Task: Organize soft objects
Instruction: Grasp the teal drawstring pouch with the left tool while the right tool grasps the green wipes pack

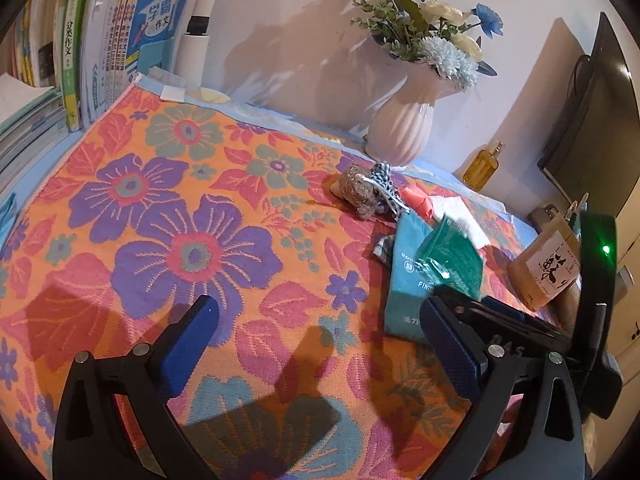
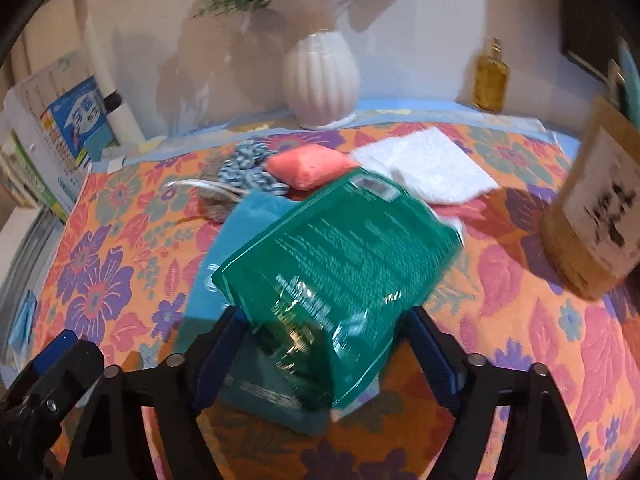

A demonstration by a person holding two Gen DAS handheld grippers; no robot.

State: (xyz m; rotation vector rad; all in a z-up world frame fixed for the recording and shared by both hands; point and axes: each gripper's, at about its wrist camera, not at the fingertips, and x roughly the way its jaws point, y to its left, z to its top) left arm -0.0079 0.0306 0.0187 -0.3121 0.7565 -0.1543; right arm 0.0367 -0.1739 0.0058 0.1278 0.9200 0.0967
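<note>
My right claw (image 2: 320,344) is clamped on the green plastic pack (image 2: 340,256), holding it above the teal pouch (image 2: 244,224) for stacking, while my left claw (image 1: 316,344) waits apart, empty.

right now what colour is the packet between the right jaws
Shiny green packet with small white print, clearest in the right wrist view.
</note>
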